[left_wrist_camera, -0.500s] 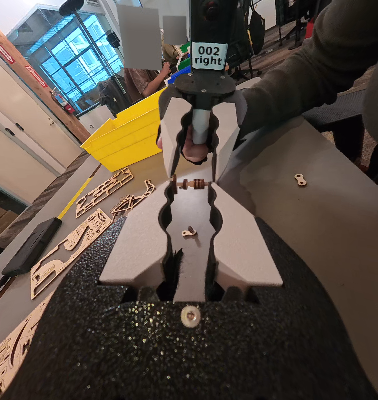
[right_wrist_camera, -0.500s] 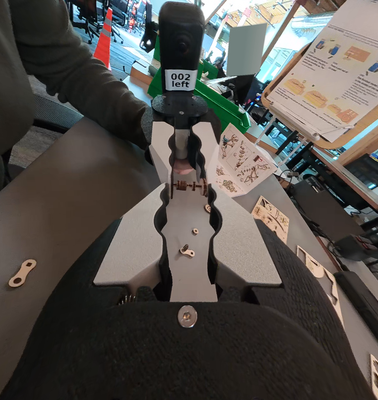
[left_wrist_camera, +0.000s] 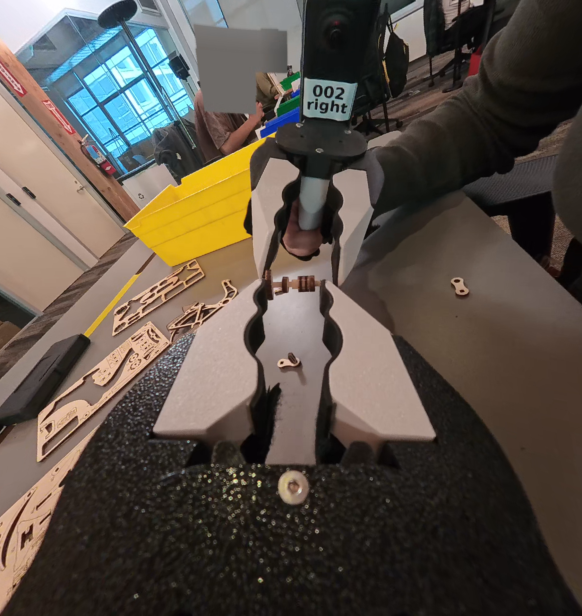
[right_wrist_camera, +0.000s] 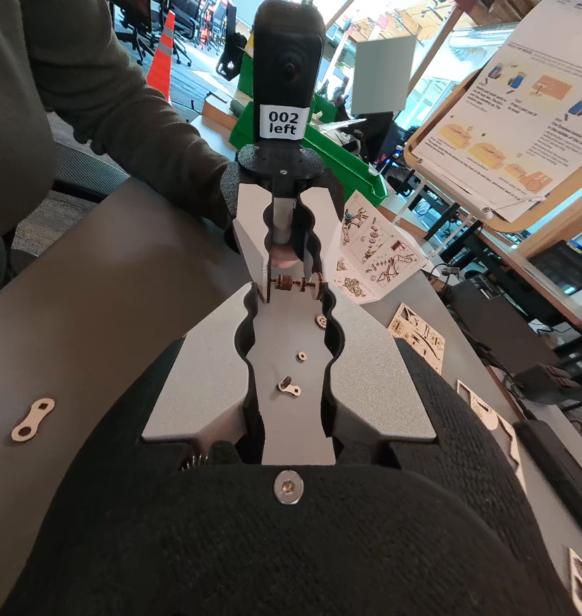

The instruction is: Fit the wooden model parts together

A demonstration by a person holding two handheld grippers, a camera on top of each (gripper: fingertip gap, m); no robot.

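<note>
Wooden axle assembly [left_wrist_camera: 291,284], a thin rod strung with small dark and pale discs, hangs above the grey table [left_wrist_camera: 466,360], spanning the gap where the two grippers meet tip to tip. Compared with half a second ago, almost nothing has changed: both tools hold the same facing pose and the rod sits in the same spot, perhaps a touch nearer level. The left gripper [left_wrist_camera: 293,290] has its fingers set wide, their tips closed against the rod's two ends; the right gripper [right_wrist_camera: 291,293] likewise clasps it endwise, a pale disc pressed to its left fingertip. Whether each tip truly presses the wood or merely sits beside it is hard to make out. On the table below lie a small keyed link [right_wrist_camera: 288,387], a tiny washer [right_wrist_camera: 301,356] and a gear [right_wrist_camera: 321,321] partly hidden by a finger. A flat link [right_wrist_camera: 33,420] lies well apart on the left. Cut wooden sheets [left_wrist_camera: 129,360] run off the frame edge, near a yellow bin [left_wrist_camera: 196,216]. An instruction leaflet [right_wrist_camera: 373,250] stands behind, partly covered.
</note>
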